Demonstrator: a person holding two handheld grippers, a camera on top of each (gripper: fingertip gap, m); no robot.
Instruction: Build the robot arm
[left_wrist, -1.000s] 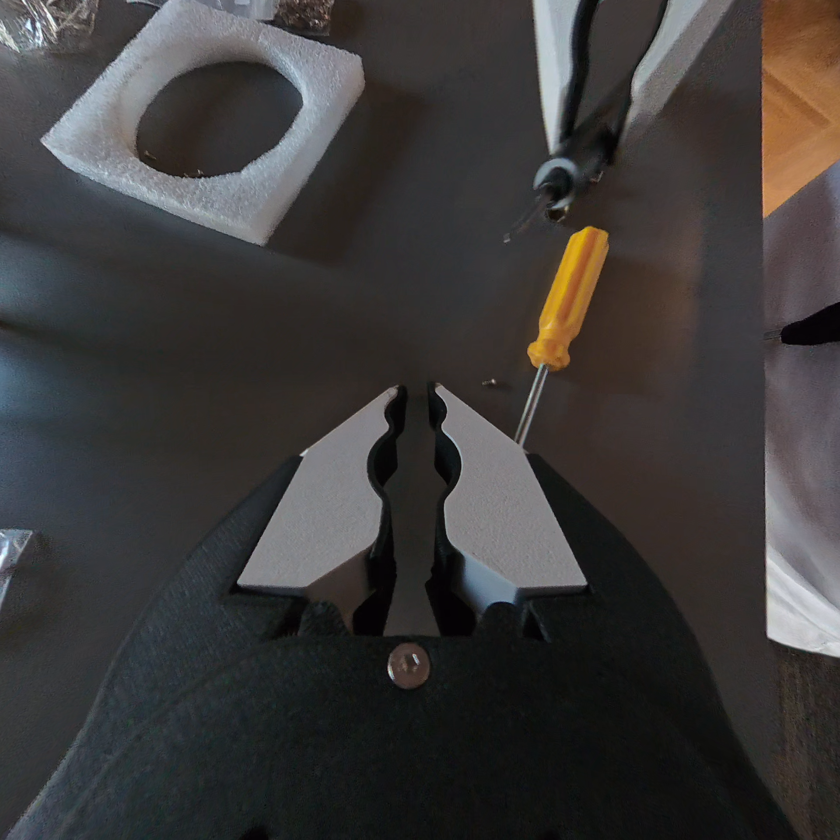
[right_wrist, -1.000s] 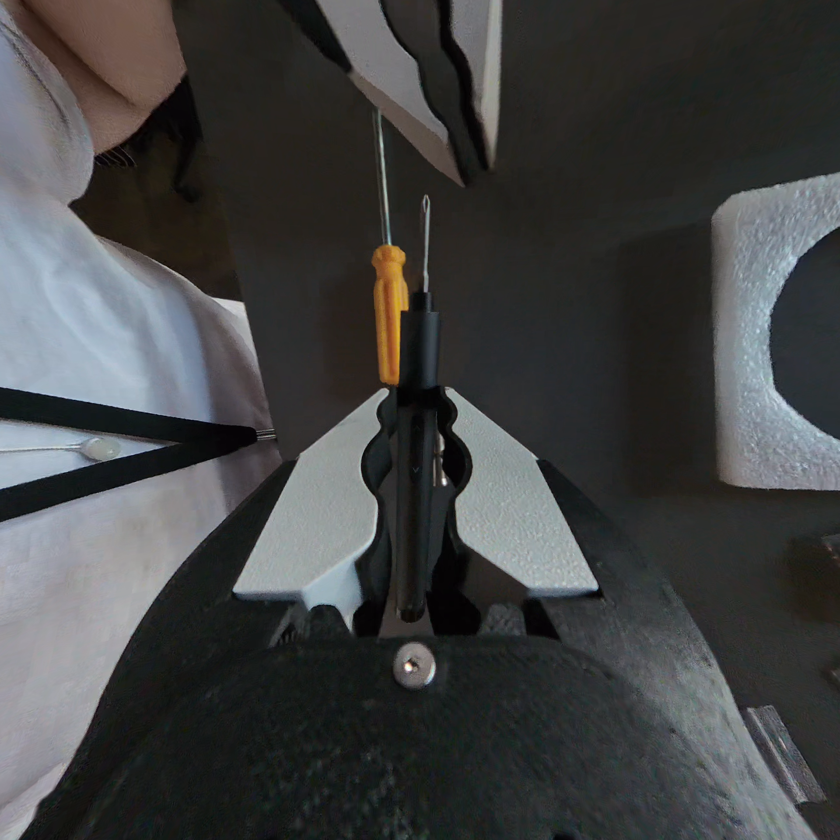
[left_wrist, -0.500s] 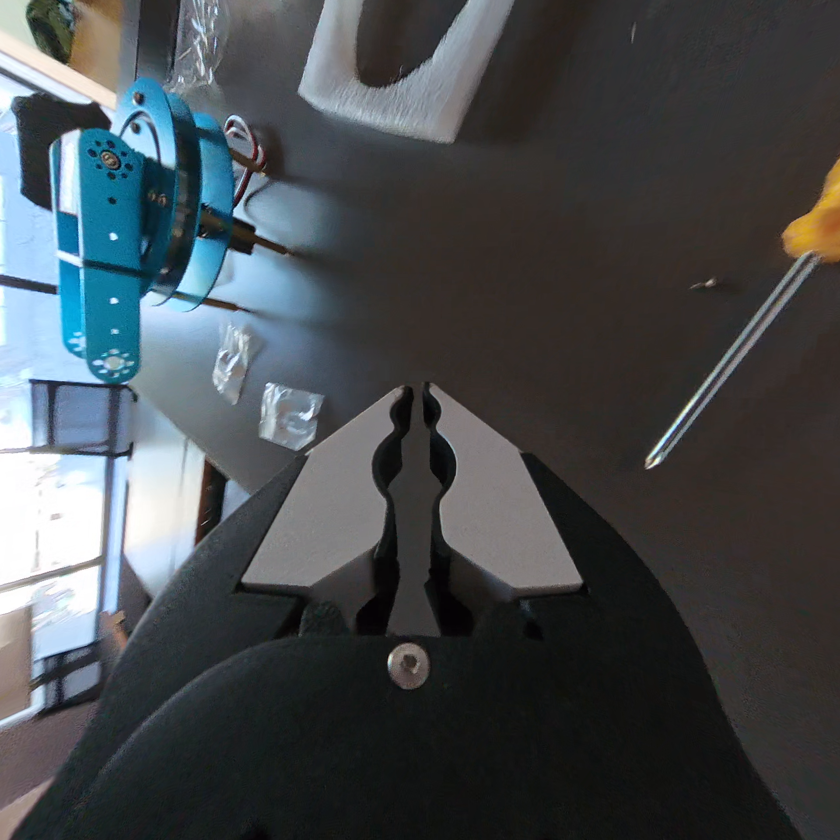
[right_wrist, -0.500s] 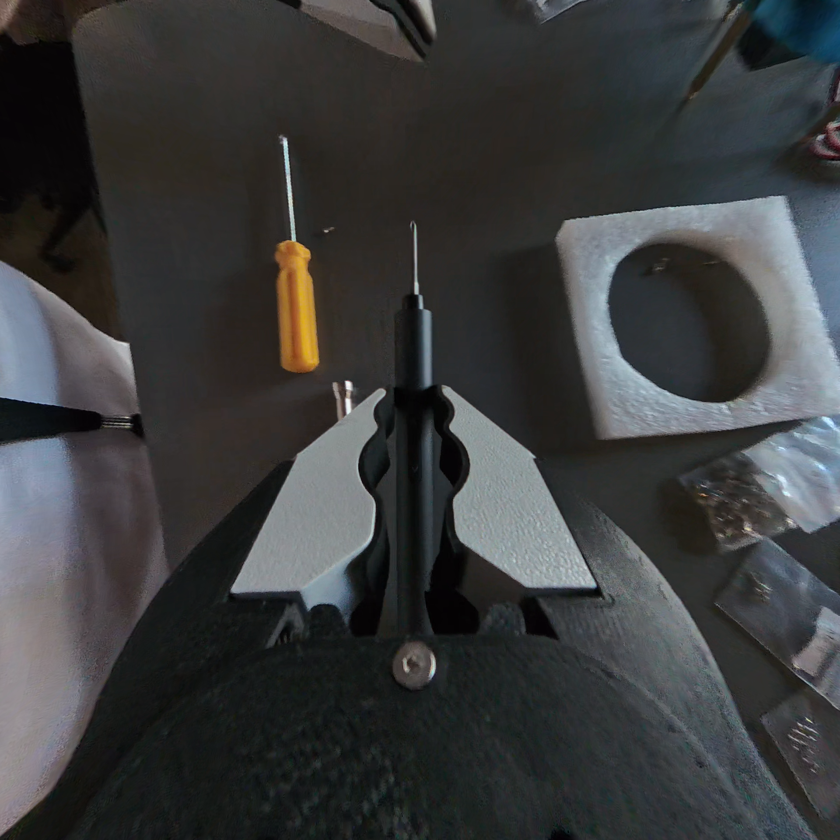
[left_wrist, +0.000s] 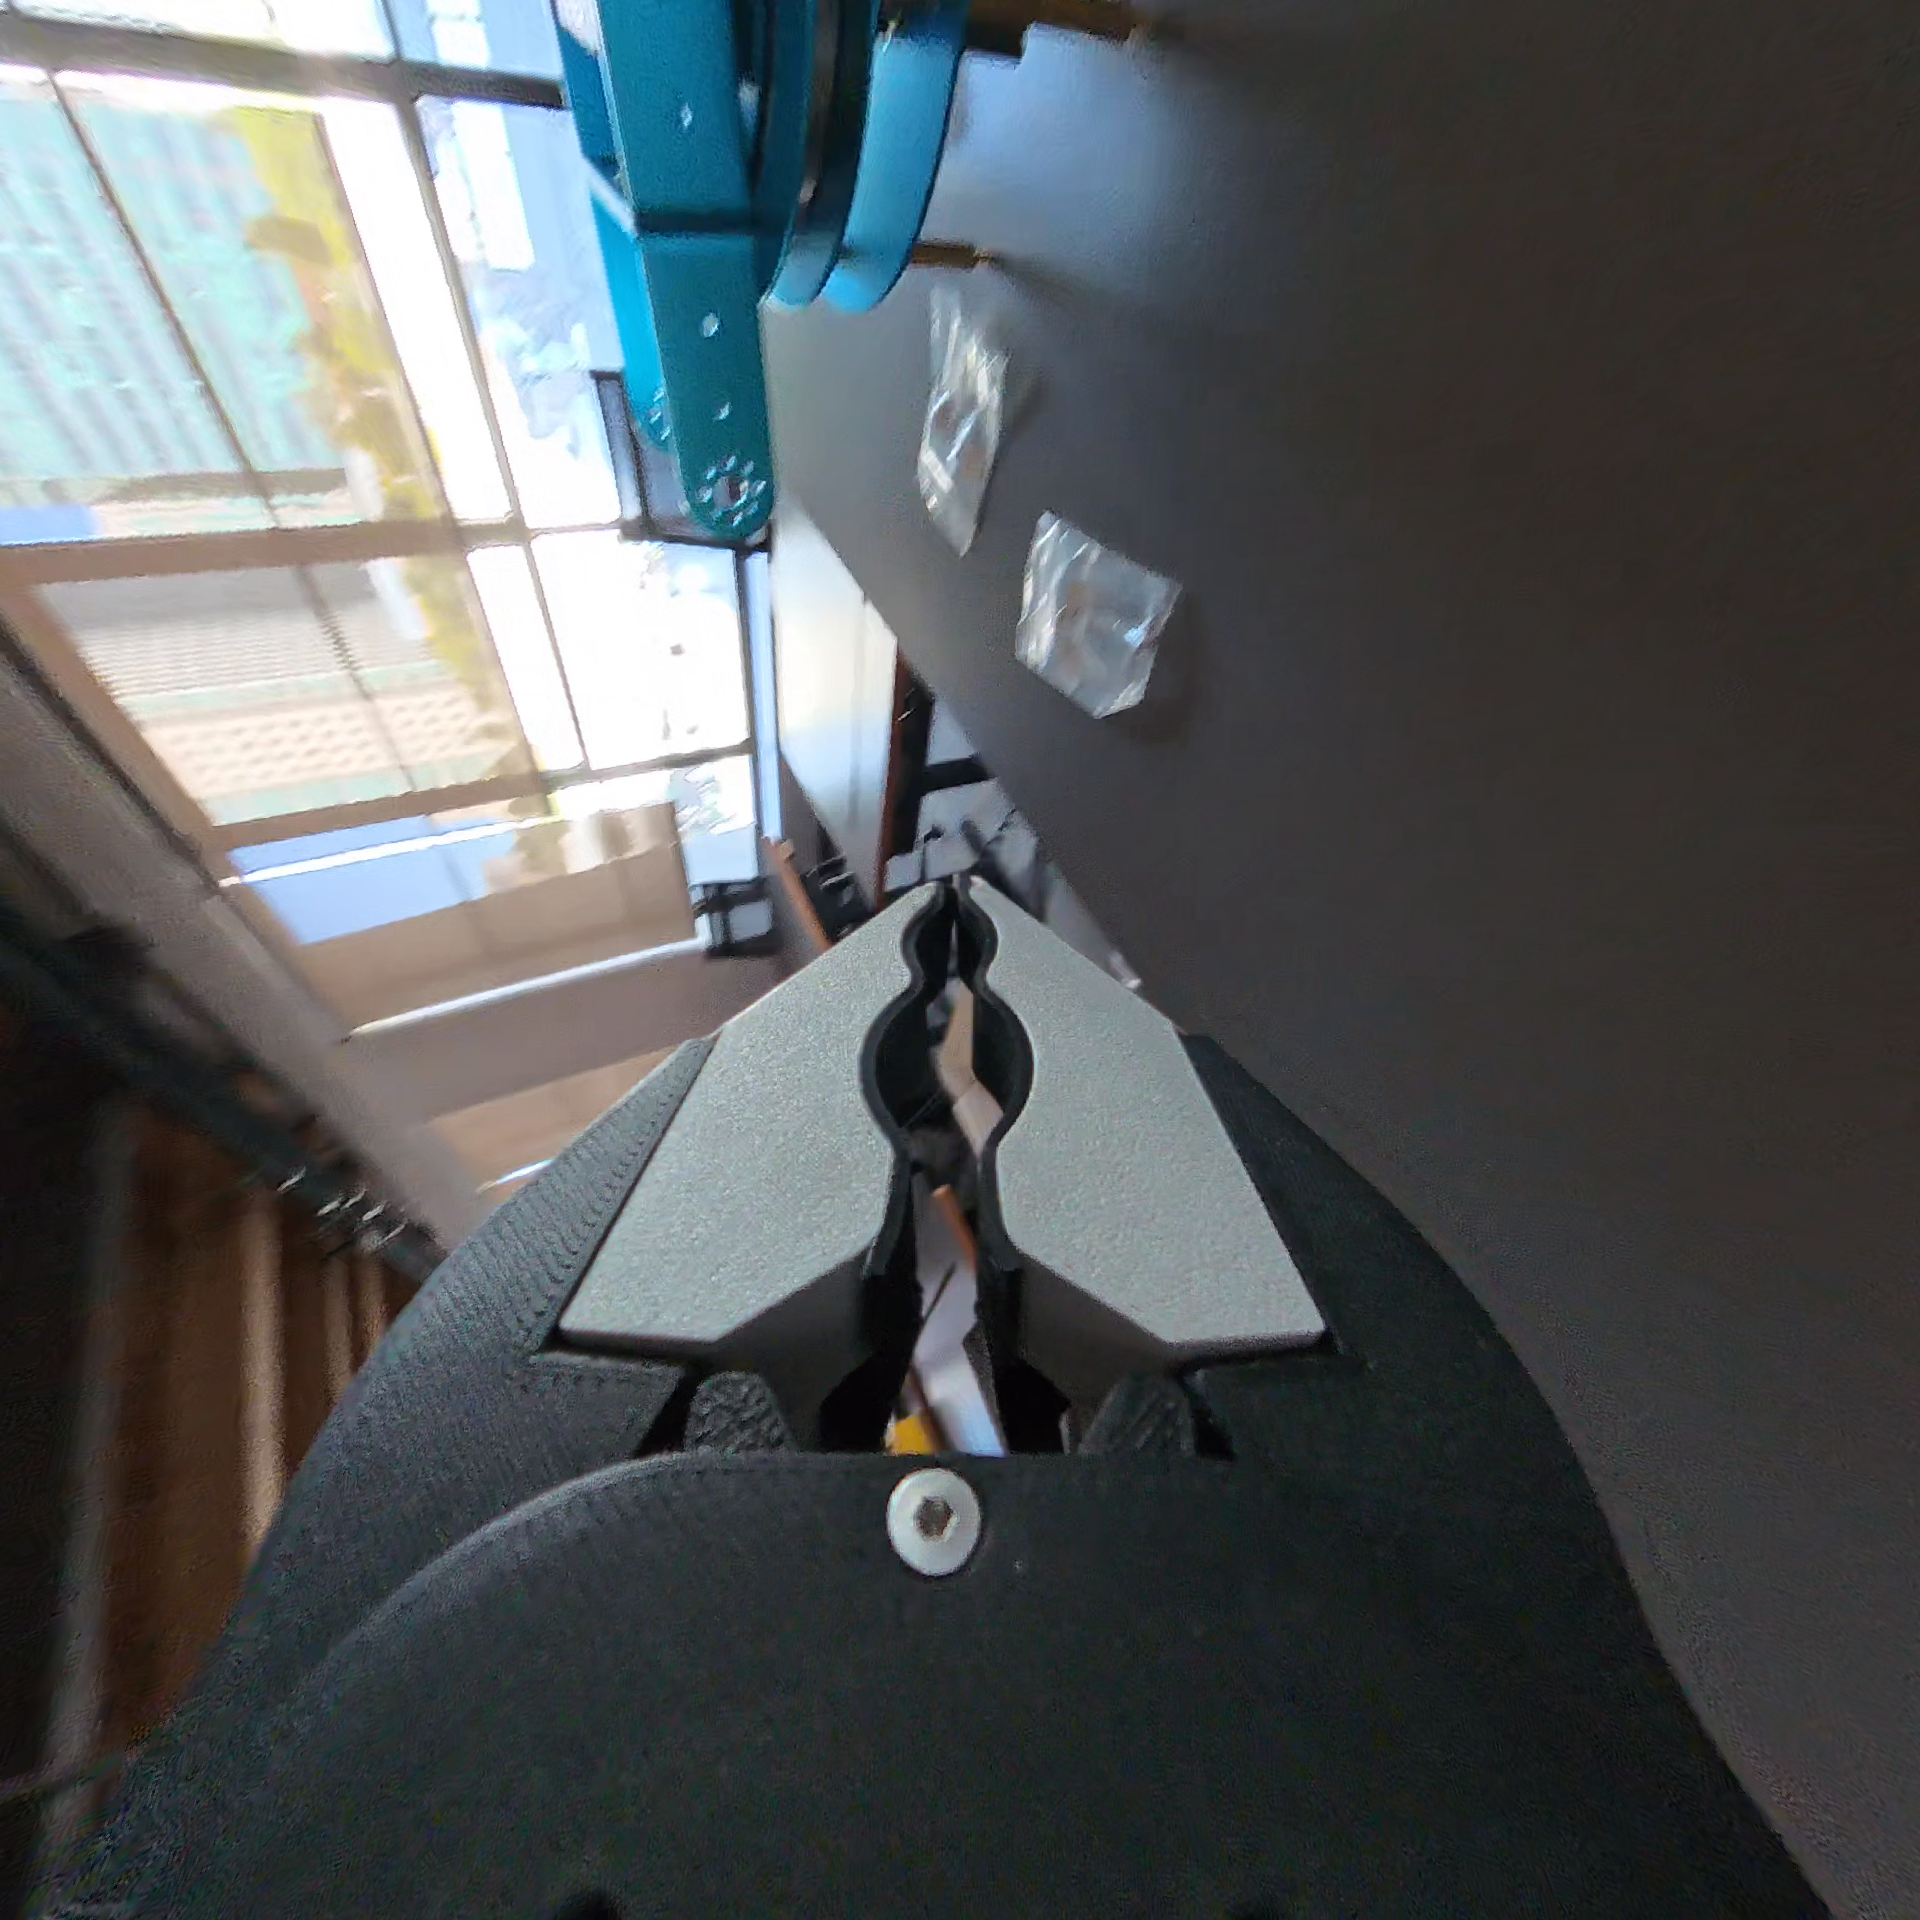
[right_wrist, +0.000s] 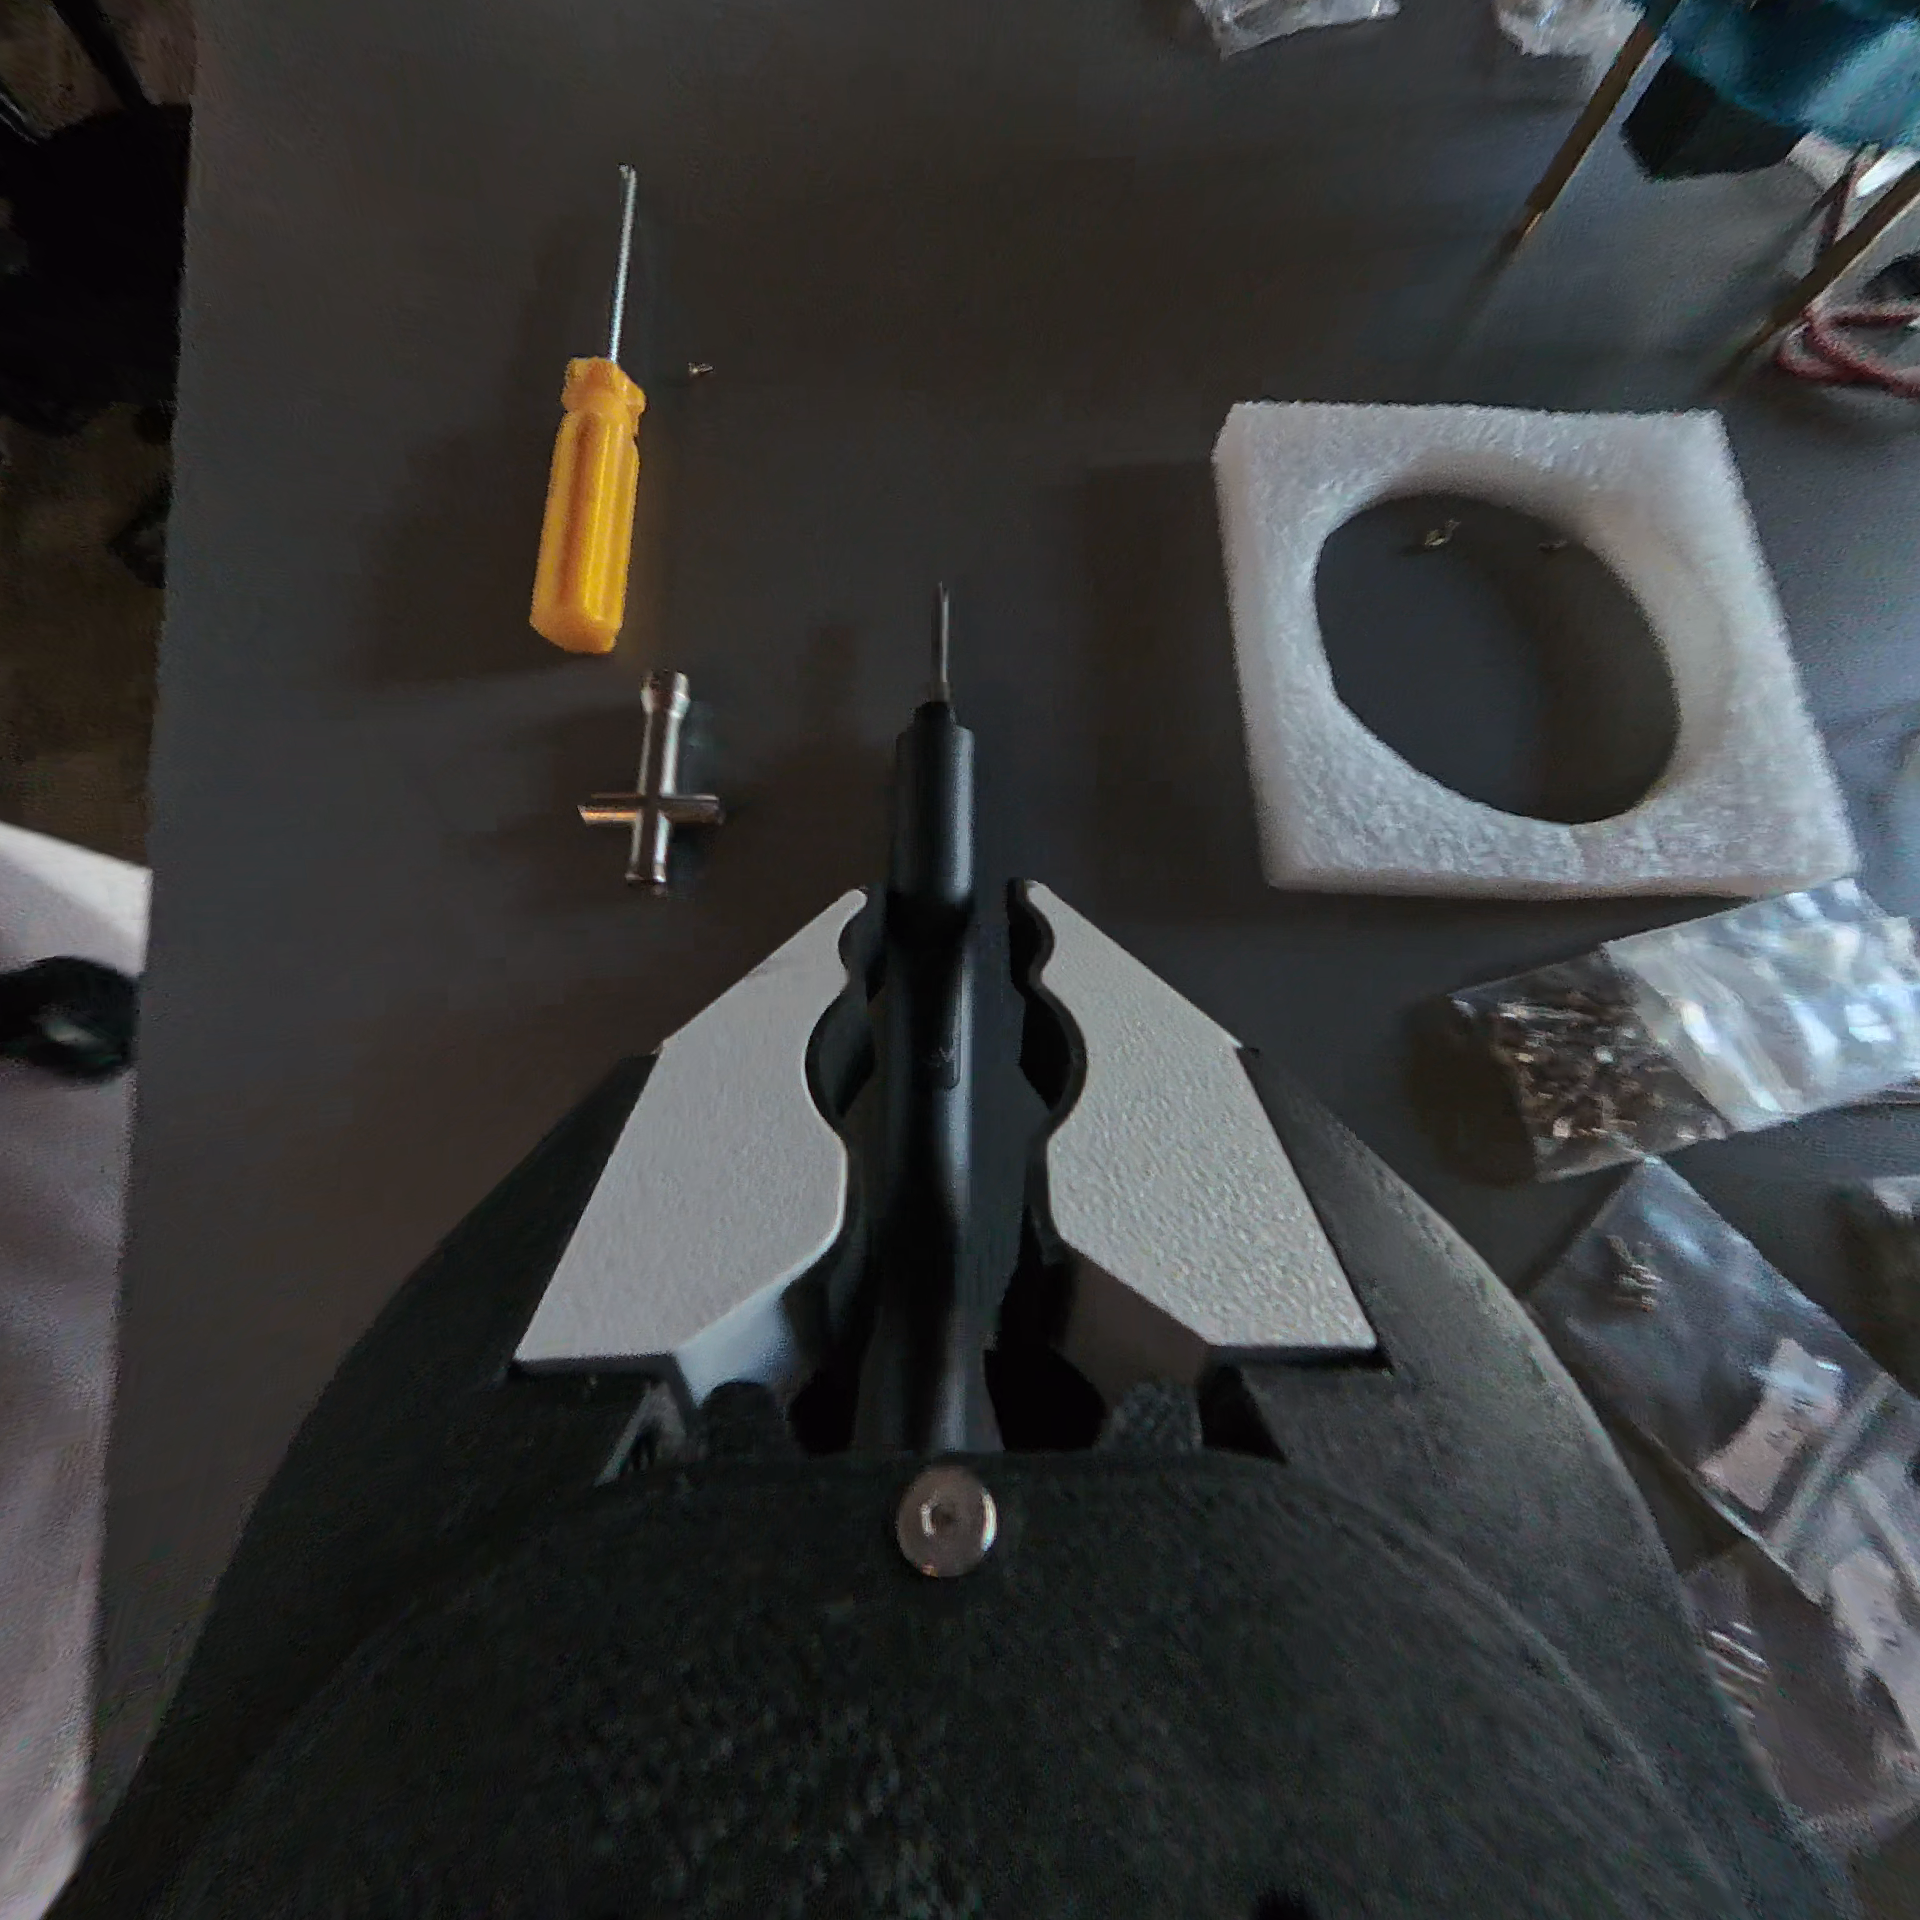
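Observation:
My right gripper (right_wrist: 940, 894) is shut on a slim black precision screwdriver (right_wrist: 933, 790). The screwdriver lies along the jaws with its thin tip (right_wrist: 943, 634) pointing forward above the dark table (right_wrist: 935, 260). A yellow-handled screwdriver (right_wrist: 587, 509) lies on the table to the front left. A small loose screw (right_wrist: 699, 367) lies beside its shaft and a cross-shaped metal wrench (right_wrist: 652, 795) just behind it. My left gripper (left_wrist: 958, 896) is shut and empty. It is tilted and points past the table's edge (left_wrist: 831, 644) toward a window.
A white foam frame (right_wrist: 1288, 727) with a round hole lies front right. Clear bags of small hardware (right_wrist: 1662, 1049) lie right of my right gripper. A blue metal bracket assembly (left_wrist: 717, 260) stands at the table's far side, with two small bags (left_wrist: 1096, 613) near it. White clothing (right_wrist: 52, 1143) shows at the left. Across from one pair of fingers to the other is roughly 30 centimetres. To reach the cross-shaped metal wrench (right_wrist: 652, 795) in a straight line is about 5 centimetres for my right fingers, about 30 centimetres for my left.
My left gripper has swung left and tilted, so the yellow screwdriver and foam have left its view. My right gripper has drawn back with the black screwdriver; the cross wrench has come into view.

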